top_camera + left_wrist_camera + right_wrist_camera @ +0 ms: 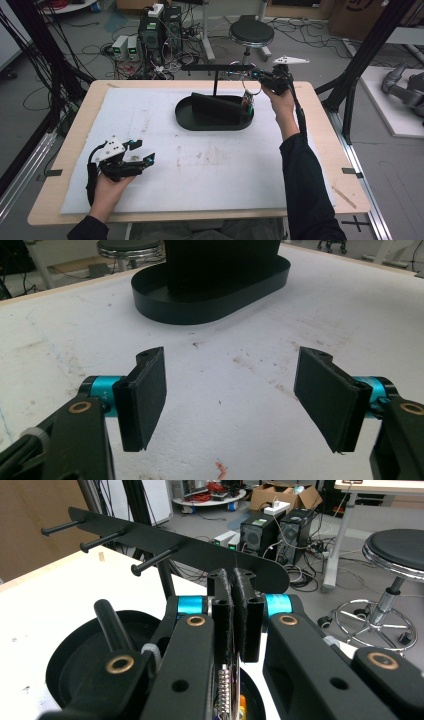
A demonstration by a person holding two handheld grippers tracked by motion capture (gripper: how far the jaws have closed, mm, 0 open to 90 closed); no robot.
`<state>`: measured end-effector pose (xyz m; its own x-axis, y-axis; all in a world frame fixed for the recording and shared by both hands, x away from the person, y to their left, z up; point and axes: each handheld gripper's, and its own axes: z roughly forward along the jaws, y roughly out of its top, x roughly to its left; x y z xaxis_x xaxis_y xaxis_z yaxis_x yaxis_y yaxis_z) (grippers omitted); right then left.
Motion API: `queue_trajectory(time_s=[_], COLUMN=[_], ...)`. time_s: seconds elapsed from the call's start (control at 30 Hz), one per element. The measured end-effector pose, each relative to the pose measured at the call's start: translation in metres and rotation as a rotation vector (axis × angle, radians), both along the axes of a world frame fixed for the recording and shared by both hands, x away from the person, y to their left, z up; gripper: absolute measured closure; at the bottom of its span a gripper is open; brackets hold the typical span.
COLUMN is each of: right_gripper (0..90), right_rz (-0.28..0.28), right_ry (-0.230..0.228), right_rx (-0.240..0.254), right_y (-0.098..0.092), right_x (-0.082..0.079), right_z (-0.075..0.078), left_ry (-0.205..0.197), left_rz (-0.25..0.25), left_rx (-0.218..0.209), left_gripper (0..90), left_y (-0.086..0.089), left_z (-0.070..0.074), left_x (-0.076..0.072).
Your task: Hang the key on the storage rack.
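A black stand rises from an oval black tray (185,119) at the back middle of the white mat; its cross bar (215,67) carries several pegs (150,562). My right gripper (256,75) is up at the bar's right end, held over the right end of the tray. Its jaws are shut (234,580) on a keychain: a thin ring and a small brown charm (246,101) hang below them, and a coiled part (225,690) shows under the pads. My left gripper (144,151) rests at the front left of the mat, open (230,390) with nothing between its pads.
The white mat (210,170) covers most of the wooden table. A round stool (251,33) and computer boxes (160,31) with cables stand on the floor behind. Black frame posts flank the table. A tiny red scrap (221,469) lies in front of my left gripper.
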<state>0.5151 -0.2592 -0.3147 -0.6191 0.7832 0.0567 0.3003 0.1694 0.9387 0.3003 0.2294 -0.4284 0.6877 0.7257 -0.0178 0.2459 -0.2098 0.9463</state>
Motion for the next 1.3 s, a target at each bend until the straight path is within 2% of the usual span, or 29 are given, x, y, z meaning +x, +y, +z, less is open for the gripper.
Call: queue_trajectory(time_s=[0.2, 0.33, 0.63, 0.73, 0.9, 1.0, 1.1, 1.23, 1.3], right_gripper=[87.0, 86.9, 83.0, 82.0, 75.2, 70.2, 61.2, 54.6, 54.4], right_rz=[-0.005, -0.011, -0.051, -0.072, -0.105, -0.106, -0.101, -0.079, -0.072], right_ry=[0.013, 0.011, 0.016, 0.007, 0.012, 0.003, -0.013, -0.016, -0.043], right_rx=[-0.012, -0.036, -0.06, -0.09, -0.114, -0.127, -0.151, -0.139, -0.12], right_y=[0.002, 0.004, 0.003, 0.004, 0.001, -0.001, -0.002, -0.006, -0.01], right_x=[0.001, 0.002, 0.001, 0.0, -0.003, -0.008, -0.016, -0.031, -0.041], right_z=[-0.003, -0.004, -0.005, -0.004, -0.002, 0.003, 0.01, 0.021, 0.024], left_ry=[-0.001, -0.001, 0.0, 0.001, 0.0, 0.002, 0.0, -0.003, -0.001], left_rz=[-0.002, -0.003, -0.008, -0.011, -0.013, -0.013, -0.011, -0.012, -0.013], left_rx=[-0.001, 0.001, 0.004, 0.005, 0.007, 0.011, 0.009, 0.012, 0.008], left_gripper=[29.3, 29.3, 29.3, 29.3, 29.3, 29.2, 29.3, 29.3, 29.3], left_y=[0.0, 0.001, 0.0, -0.002, -0.002, -0.003, -0.003, -0.004, -0.004], left_z=[0.0, 0.0, 0.0, 0.0, 0.0, 0.0, 0.0, 0.001, 0.001], left_x=[-0.001, -0.002, -0.002, -0.001, -0.001, 0.0, 0.0, 0.002, 0.003])
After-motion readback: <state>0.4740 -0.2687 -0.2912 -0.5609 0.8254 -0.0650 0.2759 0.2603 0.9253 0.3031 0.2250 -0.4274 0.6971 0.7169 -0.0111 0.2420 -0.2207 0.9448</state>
